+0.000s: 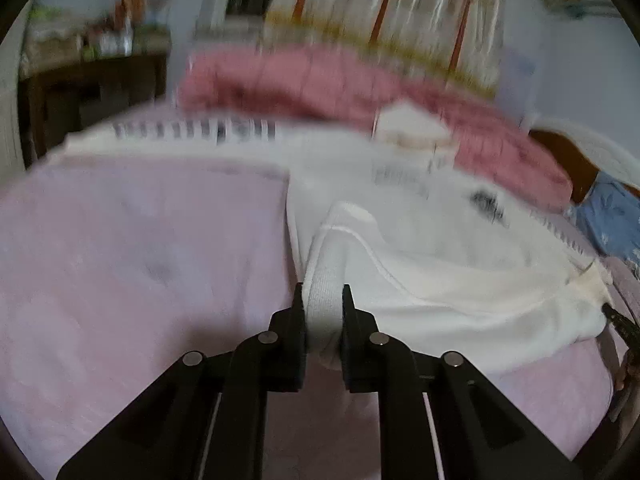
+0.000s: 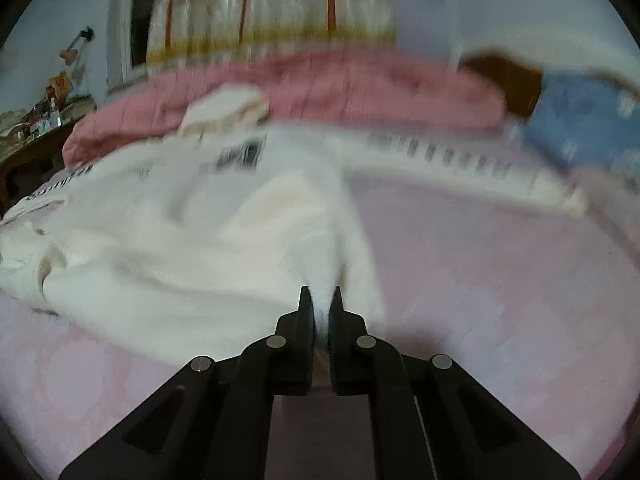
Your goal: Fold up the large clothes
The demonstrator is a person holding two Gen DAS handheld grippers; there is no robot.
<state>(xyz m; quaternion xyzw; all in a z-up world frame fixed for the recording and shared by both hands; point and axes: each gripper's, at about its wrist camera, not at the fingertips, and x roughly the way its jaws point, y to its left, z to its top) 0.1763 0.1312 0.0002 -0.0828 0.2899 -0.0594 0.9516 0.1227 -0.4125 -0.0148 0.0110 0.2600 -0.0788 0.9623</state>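
A large white sweatshirt (image 1: 420, 248) with black print lies spread on a pale pink bed sheet (image 1: 140, 260). My left gripper (image 1: 323, 296) is shut on its ribbed hem at the near left corner and lifts a fold of it. In the right wrist view the same white sweatshirt (image 2: 180, 248) lies to the left, and my right gripper (image 2: 321, 298) is shut on a pinched ridge of its near right edge. The other gripper's black tip (image 1: 622, 322) shows at the far right of the left wrist view. Both views are motion-blurred.
A pink quilt (image 1: 340, 88) is heaped along the far side of the bed, with a small folded cream cloth (image 1: 412, 124) on it. A blue patterned pillow (image 2: 580, 120) lies at the headboard on the right. A dark wooden table (image 1: 92, 80) with clutter stands at the far left. Curtains (image 2: 272, 4) hang behind.
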